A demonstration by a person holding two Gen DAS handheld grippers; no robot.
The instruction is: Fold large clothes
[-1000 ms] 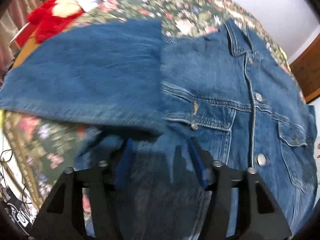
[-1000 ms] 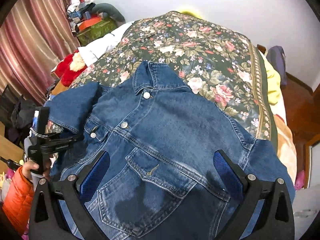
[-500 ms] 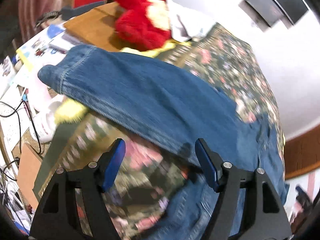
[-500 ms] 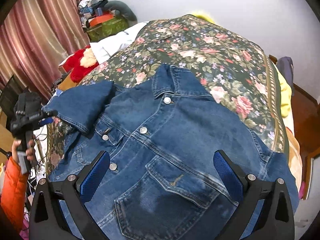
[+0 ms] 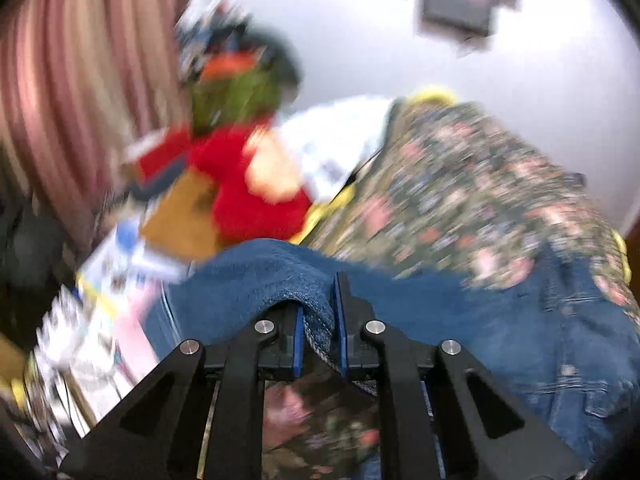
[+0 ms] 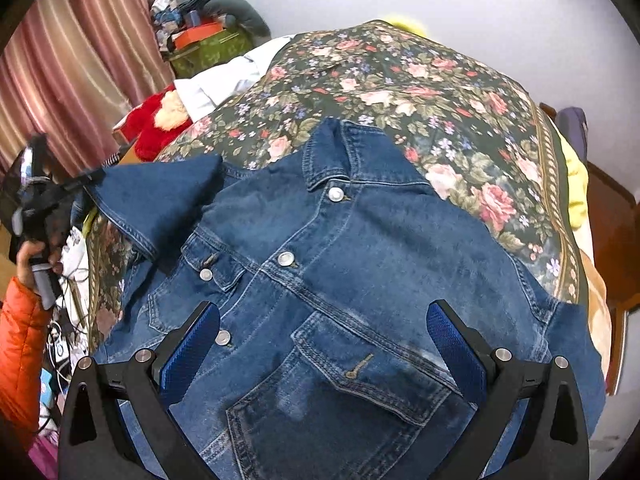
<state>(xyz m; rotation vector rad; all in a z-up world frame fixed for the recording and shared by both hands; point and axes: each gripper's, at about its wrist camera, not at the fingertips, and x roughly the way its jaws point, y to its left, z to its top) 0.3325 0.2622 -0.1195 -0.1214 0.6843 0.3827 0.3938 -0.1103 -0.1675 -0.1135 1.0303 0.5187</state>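
A blue denim jacket [image 6: 360, 264] lies front up on the floral bedspread [image 6: 420, 68], collar toward the far wall. Its sleeve [image 6: 160, 192] stretches left off the bed edge. My left gripper [image 5: 318, 320] is shut on the sleeve cuff [image 5: 316, 300], which bunches between the blue pads. It also shows in the right wrist view [image 6: 86, 179], held by a hand in an orange sleeve at the cuff's tip. My right gripper [image 6: 324, 344] is open and empty, hovering above the jacket's chest pocket [image 6: 360, 372].
A red plush toy [image 6: 160, 124] and white cloth [image 6: 224, 80] lie at the bed's left side. Piled boxes and clothes [image 6: 200, 32] stand by striped curtains [image 6: 72, 72]. Cables and clutter [image 6: 64, 340] lie below the left bed edge. A wooden chair [image 6: 612, 216] stands right.
My left gripper has swung left from over the jacket body to the sleeve end and shut on the cuff. My right gripper has stayed open and risen slightly over the jacket.
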